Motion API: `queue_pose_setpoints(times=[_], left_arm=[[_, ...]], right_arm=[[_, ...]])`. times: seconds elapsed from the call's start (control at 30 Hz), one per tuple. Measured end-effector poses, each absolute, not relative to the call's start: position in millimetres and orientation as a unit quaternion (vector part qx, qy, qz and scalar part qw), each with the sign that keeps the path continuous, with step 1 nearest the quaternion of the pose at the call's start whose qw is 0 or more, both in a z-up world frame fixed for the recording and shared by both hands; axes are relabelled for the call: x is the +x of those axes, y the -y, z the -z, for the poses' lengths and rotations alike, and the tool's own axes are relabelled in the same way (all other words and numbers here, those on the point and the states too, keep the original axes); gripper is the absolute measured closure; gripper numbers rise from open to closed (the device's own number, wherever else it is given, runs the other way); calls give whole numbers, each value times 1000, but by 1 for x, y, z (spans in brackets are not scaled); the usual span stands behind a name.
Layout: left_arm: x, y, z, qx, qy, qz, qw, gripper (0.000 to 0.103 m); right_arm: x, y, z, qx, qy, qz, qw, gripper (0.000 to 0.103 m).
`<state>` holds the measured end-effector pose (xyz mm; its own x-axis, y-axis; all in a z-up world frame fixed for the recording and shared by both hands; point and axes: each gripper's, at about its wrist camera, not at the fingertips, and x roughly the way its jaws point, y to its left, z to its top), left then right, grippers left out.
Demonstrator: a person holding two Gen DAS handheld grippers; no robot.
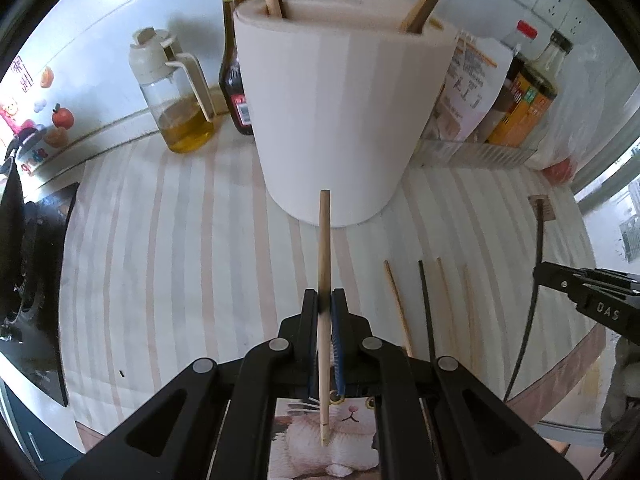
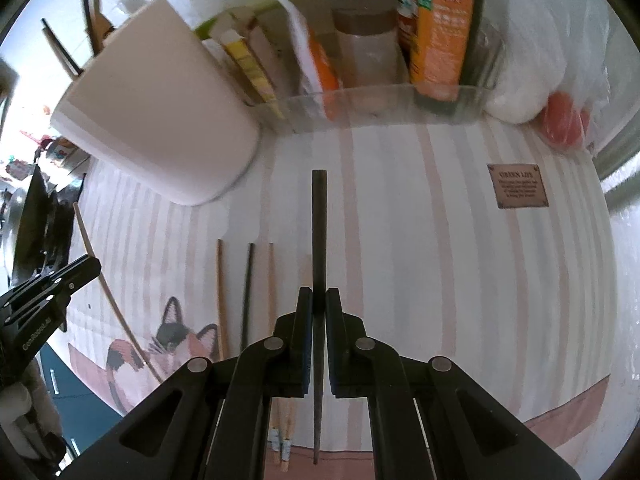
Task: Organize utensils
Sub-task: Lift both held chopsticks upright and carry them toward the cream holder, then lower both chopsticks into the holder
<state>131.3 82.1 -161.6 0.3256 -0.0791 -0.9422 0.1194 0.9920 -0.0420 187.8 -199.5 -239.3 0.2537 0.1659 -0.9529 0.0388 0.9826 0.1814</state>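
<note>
A: Largest first: the striped placemat [image 1: 168,240] carries a white utensil holder [image 1: 340,112] with a few sticks already standing in it. How would the chopsticks handle?

B: By my judgement, light, stiff and slim; smooth enough to swivel between pads if pinched off centre. A hold near mid-length, as shown, seems safest for tipping one into the holder.

A: And the left gripper [image 1: 325,300]?

B: Its jaws are clamped on a pale wooden chopstick [image 1: 325,240]. The stick runs through the jaws, its blunt end reaching forward to overlap the holder's base in the left wrist view, its thin end trailing back over the cat picture on the mat.

A: The right gripper [image 2: 319,300]?

B: Closed on a black chopstick [image 2: 319,220], likewise gripped near the middle, blunt end forward, well short of the holder [image 2: 160,112], which stands off to its left.

A: Smallest items left?

B: Loose chopsticks [image 2: 248,292], wooden and one black, lie side by side on the mat between the two grippers, untouched.
</note>
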Motion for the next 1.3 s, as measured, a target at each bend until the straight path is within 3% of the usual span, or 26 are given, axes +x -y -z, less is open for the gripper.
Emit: queue_pose_setpoints(times=[0.5, 1.3], left_arm=[[126, -101, 73, -28, -493, 78, 866, 99], [140, -121, -59, -33, -368, 94, 924, 99]], right_arm=[[185, 163, 167, 85, -543, -88, 831, 97], [226, 120, -20, 105, -345, -147, 921, 97]])
